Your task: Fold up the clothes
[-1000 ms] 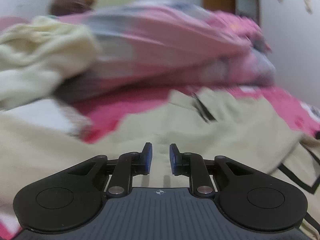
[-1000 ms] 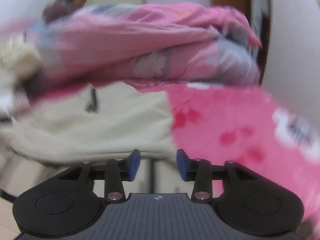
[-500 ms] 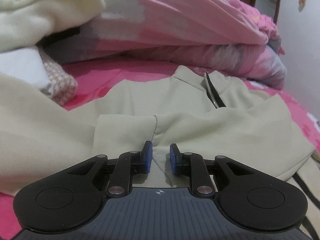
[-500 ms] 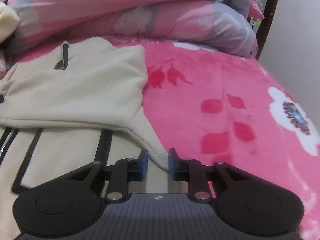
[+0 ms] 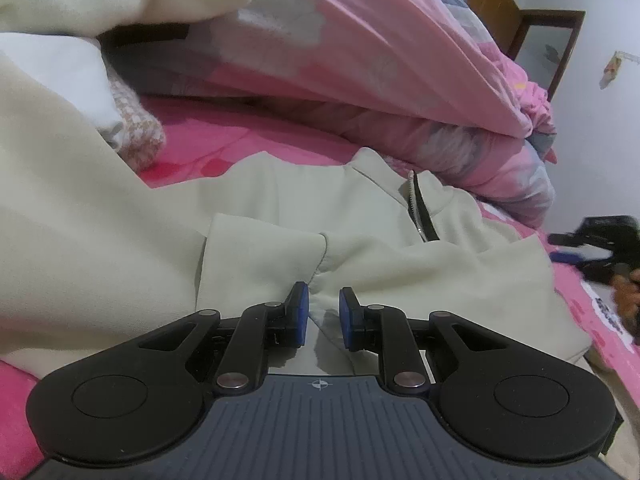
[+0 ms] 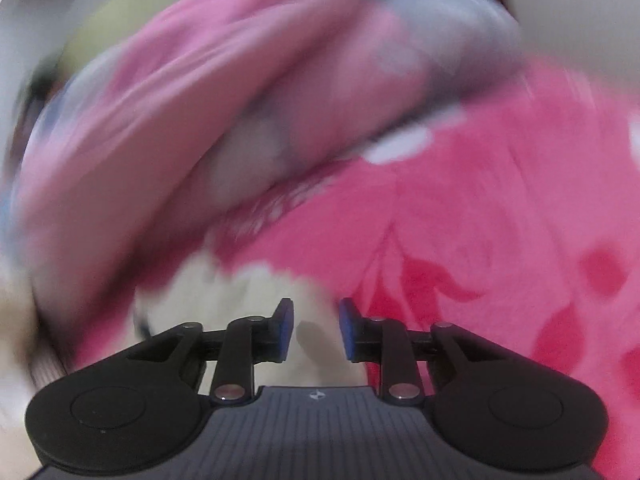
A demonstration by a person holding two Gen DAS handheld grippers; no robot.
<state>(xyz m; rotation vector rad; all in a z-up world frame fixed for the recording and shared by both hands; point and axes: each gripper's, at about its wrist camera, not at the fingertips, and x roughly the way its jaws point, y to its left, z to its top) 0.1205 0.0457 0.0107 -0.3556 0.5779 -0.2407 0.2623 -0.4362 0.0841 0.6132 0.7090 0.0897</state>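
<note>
The cream zip-neck top (image 5: 360, 248) lay spread on the pink flowered bedspread (image 5: 248, 140), its collar and zipper pointing toward the heaped pink quilt (image 5: 400, 80) along the far side of the bed. The left gripper (image 5: 320, 312) sat low over the top's bunched cloth, its blue-padded fingers (image 5: 301, 312) a little apart with a pucker of fabric between them, though the pads did not visibly press it. More cream fabric was piled at the bed's left side, over a white and a knitted piece. The right wrist view was badly blurred: the right gripper (image 6: 316, 328) stood with its fingers parted over a pale patch of the top (image 6: 256, 292), holding nothing, beside the bedspread (image 6: 500, 240).
</note>
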